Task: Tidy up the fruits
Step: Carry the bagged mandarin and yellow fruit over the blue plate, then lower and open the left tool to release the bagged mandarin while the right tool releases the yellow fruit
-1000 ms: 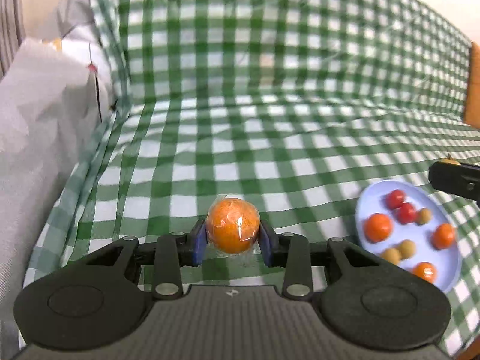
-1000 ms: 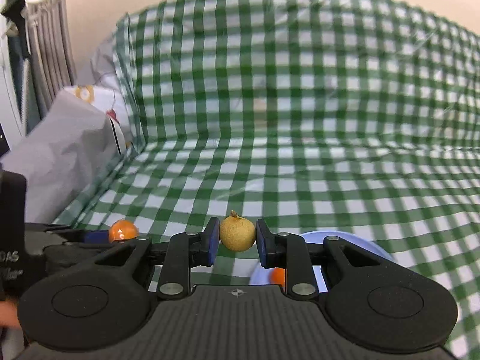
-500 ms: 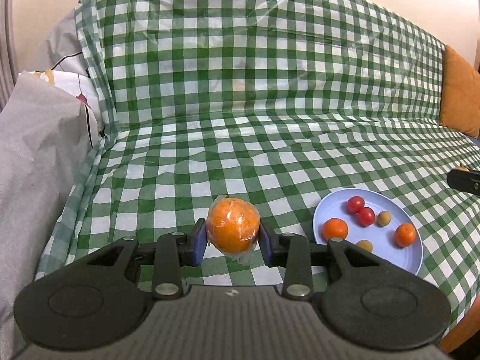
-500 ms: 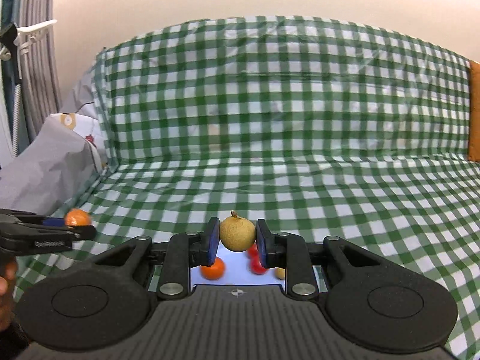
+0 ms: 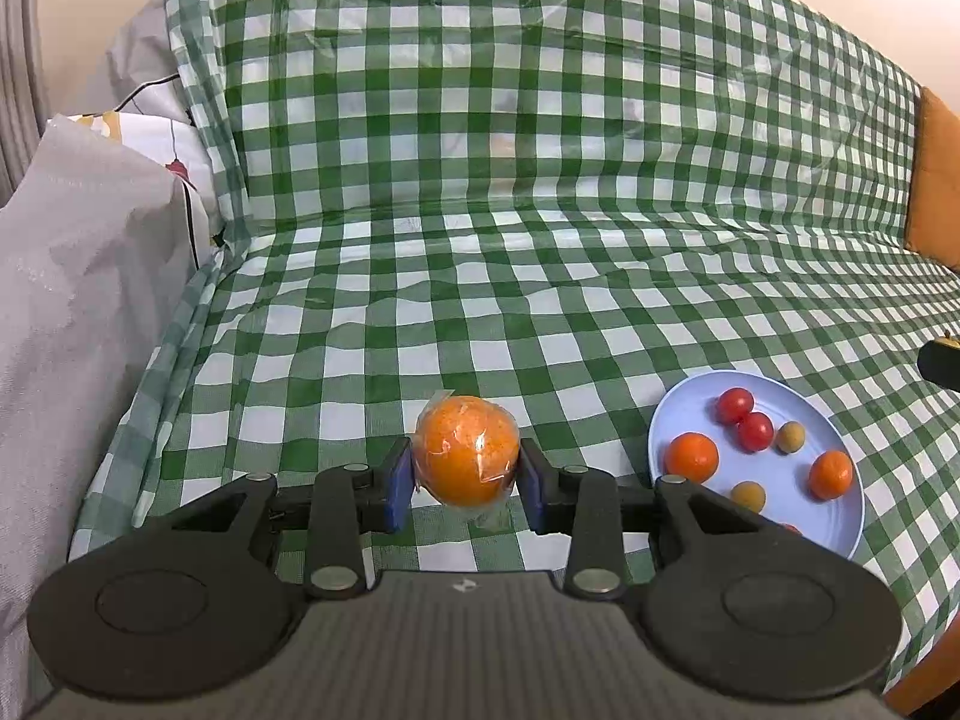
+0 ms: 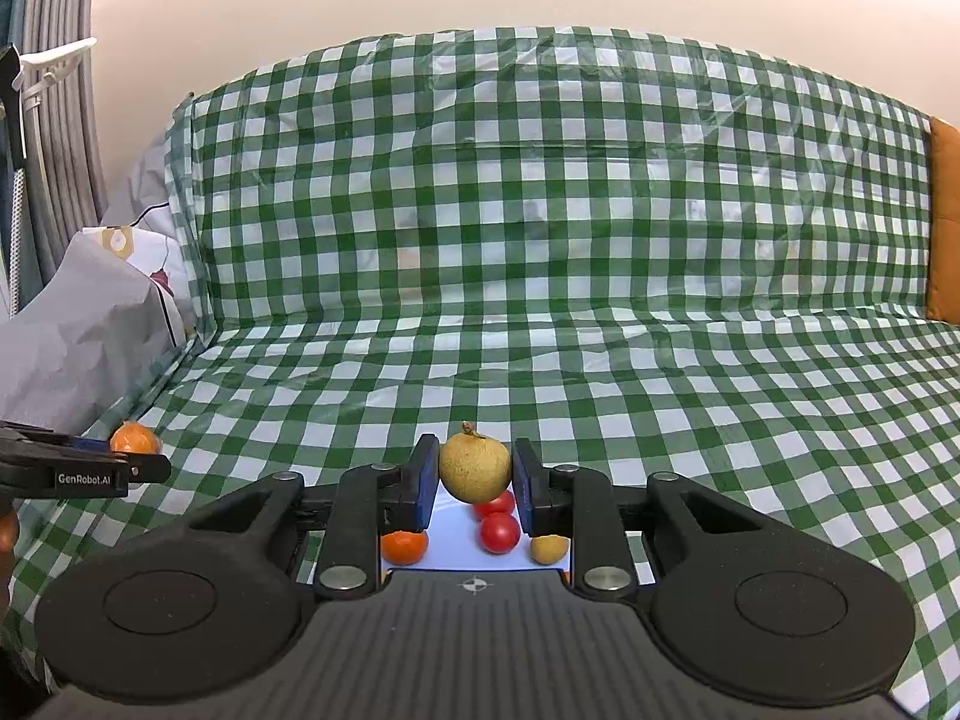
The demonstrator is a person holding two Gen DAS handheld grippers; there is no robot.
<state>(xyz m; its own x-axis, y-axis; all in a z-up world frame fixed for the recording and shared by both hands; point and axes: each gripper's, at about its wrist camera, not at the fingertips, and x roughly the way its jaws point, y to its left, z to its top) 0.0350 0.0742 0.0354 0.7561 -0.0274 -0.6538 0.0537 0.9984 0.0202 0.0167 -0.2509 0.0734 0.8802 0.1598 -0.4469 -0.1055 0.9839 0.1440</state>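
My left gripper is shut on a plastic-wrapped orange and holds it above the checked cloth, left of a light blue plate. The plate holds small oranges, red cherry tomatoes and tan longans. My right gripper is shut on a tan longan and holds it above the plate, where an orange, tomatoes and a longan show between the fingers. The left gripper with its orange shows at the left of the right wrist view.
A green and white checked plastic cloth covers the sofa seat and backrest. A grey bag and white cushion lie at the left. An orange cushion stands at the far right. The seat's front edge runs just below the plate.
Both grippers have pulled back and risen with their fruit held. The plate now sits farther from the left gripper and shows under the right gripper's fingers.
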